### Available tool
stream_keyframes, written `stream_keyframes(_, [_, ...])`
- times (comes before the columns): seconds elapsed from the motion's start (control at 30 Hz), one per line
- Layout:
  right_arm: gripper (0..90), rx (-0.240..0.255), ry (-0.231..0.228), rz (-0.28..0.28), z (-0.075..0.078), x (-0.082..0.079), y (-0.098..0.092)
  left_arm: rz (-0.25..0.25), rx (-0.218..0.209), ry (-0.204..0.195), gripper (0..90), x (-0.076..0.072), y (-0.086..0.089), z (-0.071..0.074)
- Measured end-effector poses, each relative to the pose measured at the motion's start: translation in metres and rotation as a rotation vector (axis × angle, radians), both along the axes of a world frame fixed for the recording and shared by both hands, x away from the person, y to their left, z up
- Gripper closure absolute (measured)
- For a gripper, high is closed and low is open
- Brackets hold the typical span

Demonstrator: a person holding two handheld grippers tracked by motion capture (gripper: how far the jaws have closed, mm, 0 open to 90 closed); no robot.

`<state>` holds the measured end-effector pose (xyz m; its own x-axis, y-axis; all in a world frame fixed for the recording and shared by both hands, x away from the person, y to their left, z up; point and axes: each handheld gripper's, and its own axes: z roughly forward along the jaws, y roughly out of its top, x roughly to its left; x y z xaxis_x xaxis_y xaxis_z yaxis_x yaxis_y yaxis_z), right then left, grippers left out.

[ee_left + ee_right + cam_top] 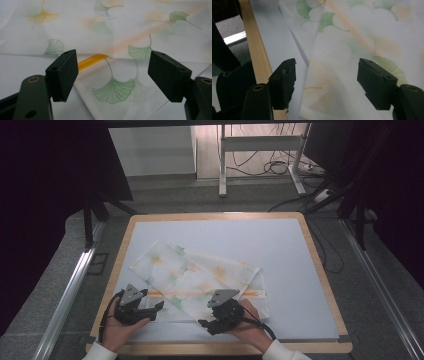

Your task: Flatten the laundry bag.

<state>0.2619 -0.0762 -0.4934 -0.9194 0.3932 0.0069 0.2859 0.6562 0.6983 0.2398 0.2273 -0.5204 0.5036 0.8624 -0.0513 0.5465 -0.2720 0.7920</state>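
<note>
While folded cloth (200, 277) lies flat, each hand-held gripper (156, 307) (206, 324) wide open, empty

Left gripper (150, 310) and right gripper (210, 322): black bodies, grey triangular top plates, black cables, blocky black jaws with small screw holes, brass-ringed pivots. White sleeve cuffs (100, 353).

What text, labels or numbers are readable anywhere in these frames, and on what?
None readable.
Cloth: printed ginkgo leaves and an orange stripe, no lettering.
Left gripper and right gripper: black jaws set apart, no markings seen.
Table: no labels seen.
</note>
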Motion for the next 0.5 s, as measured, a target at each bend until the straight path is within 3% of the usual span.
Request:
stream_keyframes(0.2, [31.7,-0.081,0.020,0.007,-0.012,-0.003,0.007,-0.008,0.011,0.004,24.2,0.001,-0.001,-0.001])
stream_keyframes(0.5, [32.1,-0.134,0.028,0.016,-0.019,-0.005,0.011,-0.020,0.020,0.001,23.4,0.002,-0.002,-0.002])
